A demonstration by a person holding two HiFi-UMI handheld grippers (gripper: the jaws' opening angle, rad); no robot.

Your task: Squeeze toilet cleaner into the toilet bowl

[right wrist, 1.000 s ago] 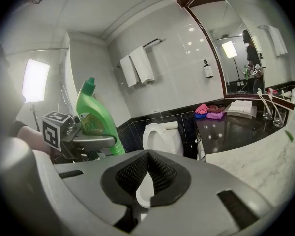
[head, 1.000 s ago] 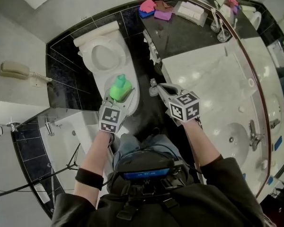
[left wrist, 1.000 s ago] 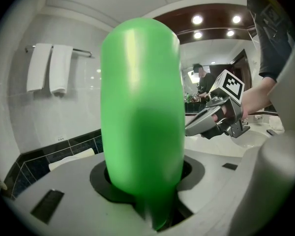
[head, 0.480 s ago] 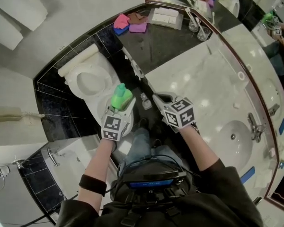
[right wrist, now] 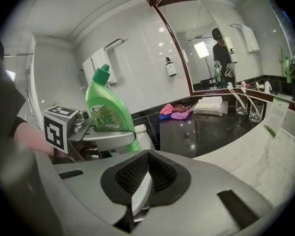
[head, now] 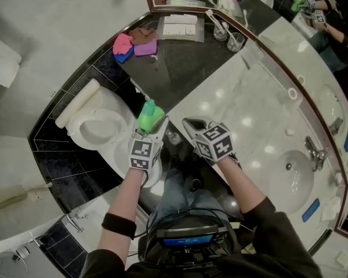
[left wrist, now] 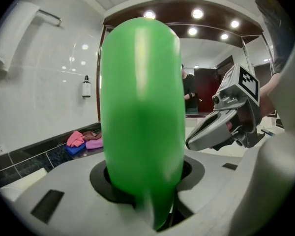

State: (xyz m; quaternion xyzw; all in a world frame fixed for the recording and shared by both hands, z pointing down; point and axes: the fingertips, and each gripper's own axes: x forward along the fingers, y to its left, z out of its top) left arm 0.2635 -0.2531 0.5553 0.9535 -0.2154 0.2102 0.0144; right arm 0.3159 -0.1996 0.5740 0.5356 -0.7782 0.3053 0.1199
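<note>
The green toilet cleaner bottle (head: 151, 114) stands upright with its cap up, and my left gripper (head: 146, 133) is shut on its body. It hangs over the right-hand edge of the white toilet (head: 95, 126), whose lid is up. In the left gripper view the bottle (left wrist: 140, 112) fills the middle, pressed between the jaws. My right gripper (head: 189, 124) is shut and empty, just right of the bottle and apart from it. In the right gripper view the bottle (right wrist: 108, 114) and left gripper (right wrist: 96, 136) show at the left, beyond my shut right gripper (right wrist: 140, 191).
A black counter (head: 185, 59) behind the toilet holds folded pink and purple cloths (head: 133, 42), a tray of white towels (head: 180, 25) and two glasses (head: 227, 35). To the right runs a marble vanity (head: 249, 97) with a basin (head: 290, 168) and tap (head: 314, 149). A wall phone (head: 10, 196) hangs low left.
Both grippers have swung together with the bottle still gripped. The toilet has slid left in the view, so the bottle has gone from over the bowl to over its right edge.
</note>
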